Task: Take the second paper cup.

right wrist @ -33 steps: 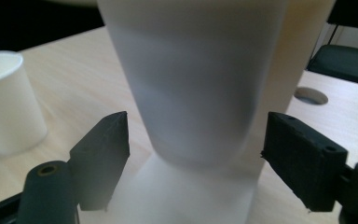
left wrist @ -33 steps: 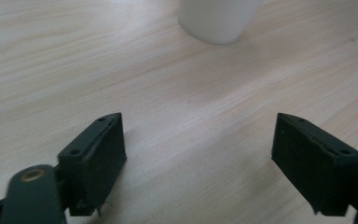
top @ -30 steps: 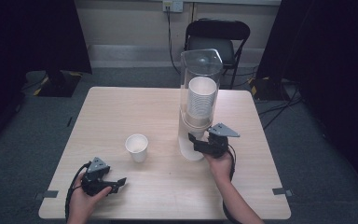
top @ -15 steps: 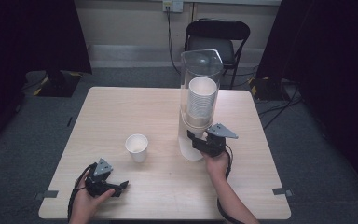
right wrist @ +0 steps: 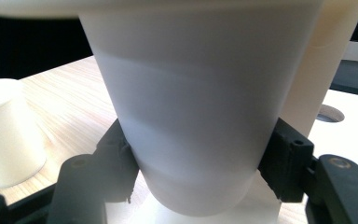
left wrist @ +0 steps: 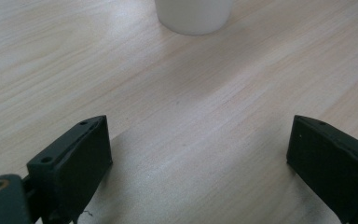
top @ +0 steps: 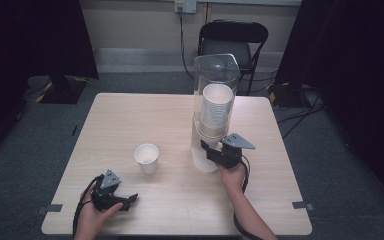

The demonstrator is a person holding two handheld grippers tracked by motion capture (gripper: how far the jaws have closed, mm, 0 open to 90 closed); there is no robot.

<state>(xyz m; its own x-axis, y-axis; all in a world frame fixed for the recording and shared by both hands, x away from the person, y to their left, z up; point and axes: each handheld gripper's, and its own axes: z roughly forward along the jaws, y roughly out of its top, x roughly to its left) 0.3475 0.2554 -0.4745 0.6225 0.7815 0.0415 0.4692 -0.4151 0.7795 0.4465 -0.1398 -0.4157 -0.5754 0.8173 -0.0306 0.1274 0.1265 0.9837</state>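
In the high view a tall clear cup dispenser (top: 215, 100) stands right of the middle of the wooden table (top: 130, 115), with a stack of white paper cups (top: 216, 110) inside it. The right gripper (top: 206, 148) reaches in at the foot of that dispenser, just below the middle of the frame, and its jaws have just been closing. In the right gripper view they sit pressed against both sides of the lowest cup (right wrist: 200, 116), which hangs from the dispenser and takes up the centre of that picture, so the right gripper (right wrist: 198, 163) is clamped on it. A single loose cup (top: 147, 158) stands upright on the table left of the dispenser, well apart from it; it appears again at the left edge of the right gripper view (right wrist: 7, 133). The left gripper (top: 130, 199) lies low in the lower left of the high view, near the table's front edge. In the left gripper view its jaws are spread wide over bare wood with nothing between them, the loose cup's base (left wrist: 193, 16) at the top edge.
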